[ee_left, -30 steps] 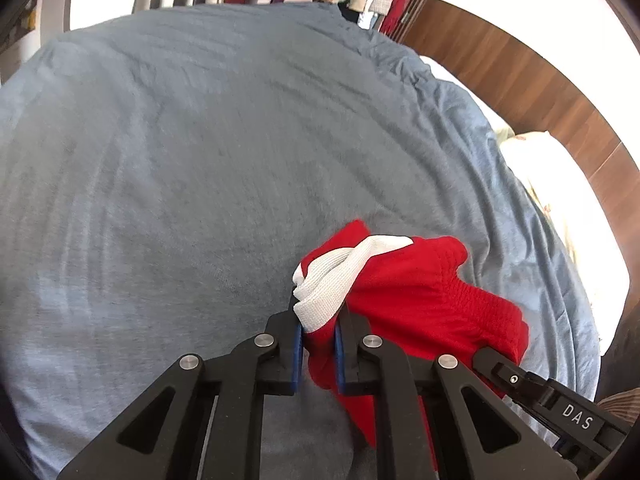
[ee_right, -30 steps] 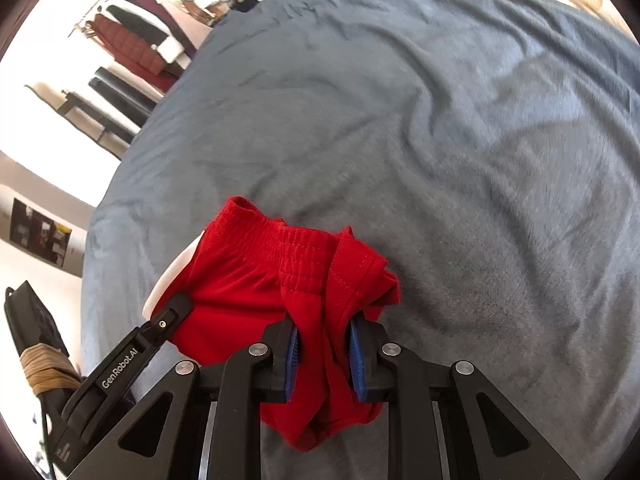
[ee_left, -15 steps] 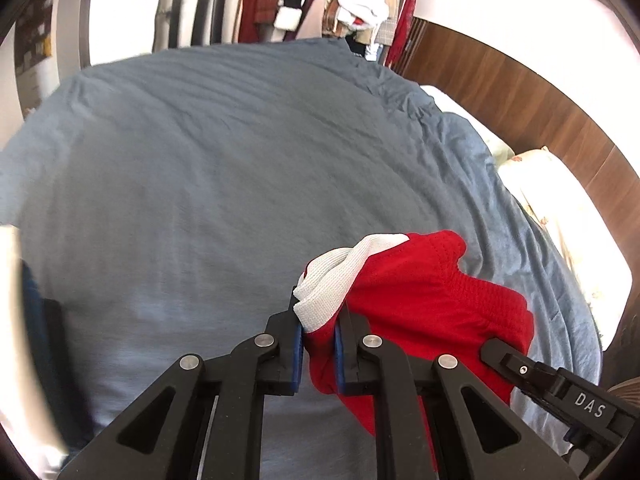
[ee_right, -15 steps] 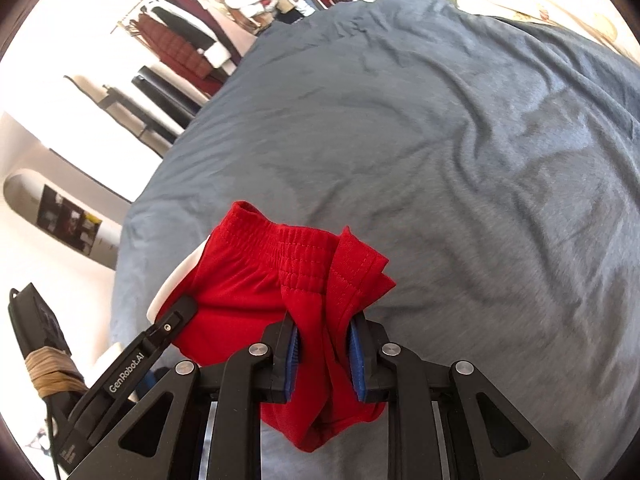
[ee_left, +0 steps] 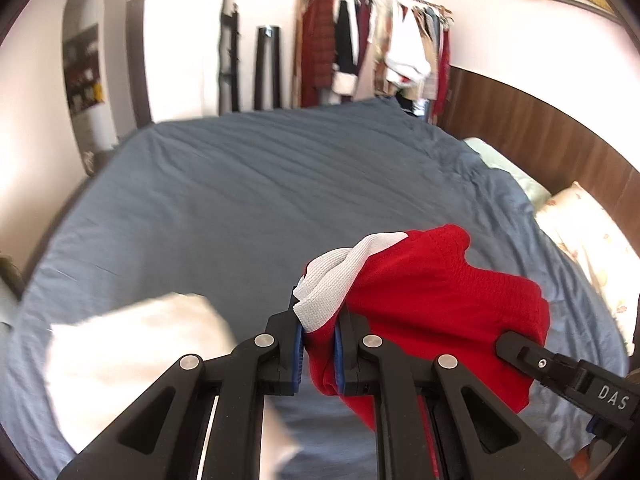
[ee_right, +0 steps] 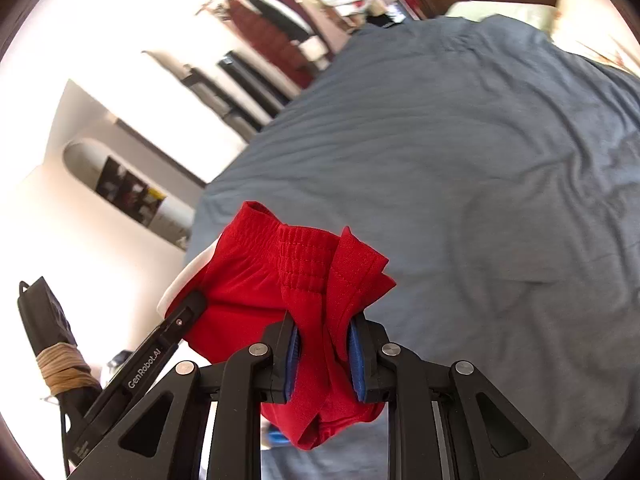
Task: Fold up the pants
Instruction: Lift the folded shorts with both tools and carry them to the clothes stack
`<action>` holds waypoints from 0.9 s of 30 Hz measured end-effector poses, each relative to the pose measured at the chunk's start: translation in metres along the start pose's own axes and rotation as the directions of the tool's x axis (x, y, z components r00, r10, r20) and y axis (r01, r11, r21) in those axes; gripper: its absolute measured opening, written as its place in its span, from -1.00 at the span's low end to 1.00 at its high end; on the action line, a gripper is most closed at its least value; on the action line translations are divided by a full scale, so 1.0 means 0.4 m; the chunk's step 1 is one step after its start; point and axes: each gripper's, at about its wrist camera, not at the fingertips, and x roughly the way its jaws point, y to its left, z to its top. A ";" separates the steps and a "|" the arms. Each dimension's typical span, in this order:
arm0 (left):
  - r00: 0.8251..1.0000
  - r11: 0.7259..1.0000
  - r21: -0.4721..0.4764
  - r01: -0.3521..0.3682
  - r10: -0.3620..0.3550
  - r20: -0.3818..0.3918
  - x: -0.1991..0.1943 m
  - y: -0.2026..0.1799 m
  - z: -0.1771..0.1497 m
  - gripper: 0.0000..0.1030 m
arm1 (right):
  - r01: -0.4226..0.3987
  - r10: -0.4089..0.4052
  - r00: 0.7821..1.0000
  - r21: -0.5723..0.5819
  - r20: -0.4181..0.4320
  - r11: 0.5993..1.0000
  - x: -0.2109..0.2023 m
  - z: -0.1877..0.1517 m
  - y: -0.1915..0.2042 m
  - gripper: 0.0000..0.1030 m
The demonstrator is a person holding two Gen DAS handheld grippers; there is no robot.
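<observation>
Left wrist view: left gripper (ee_left: 320,354) pinches the red shorts (ee_left: 436,308) above the blue bedspread (ee_left: 280,192); right gripper (ee_right: 323,354), likewise clamped on them, reads "DAS", the left "GenRobot.AI".

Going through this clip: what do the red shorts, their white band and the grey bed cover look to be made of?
Red shorts: probably a light synthetic sports mesh, matte; a fine pitted weave shows, and a gathered elastic waistband.
White band: a ribbed knit trim, judging by its coarse texture.
Grey bed cover: soft matte woven cloth, perhaps cotton, with shallow creases; the fibre cannot be confirmed.
</observation>
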 end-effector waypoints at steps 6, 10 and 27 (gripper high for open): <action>0.995 0.995 0.009 -0.102 0.101 0.011 -0.076 0.171 0.012 -0.74 | -0.102 0.101 0.995 -0.035 -0.024 0.994 0.046 -0.051 0.152 -0.57; 0.988 0.987 0.026 -0.157 0.157 -0.007 -0.091 0.259 0.007 -0.74 | -0.158 0.157 0.986 -0.021 -0.062 0.987 0.096 -0.094 0.221 -0.57; 0.951 0.983 0.058 -0.176 0.185 -0.247 0.079 0.426 -0.078 -0.69 | -0.079 0.099 0.954 0.083 -0.283 0.993 0.354 -0.259 0.243 -0.41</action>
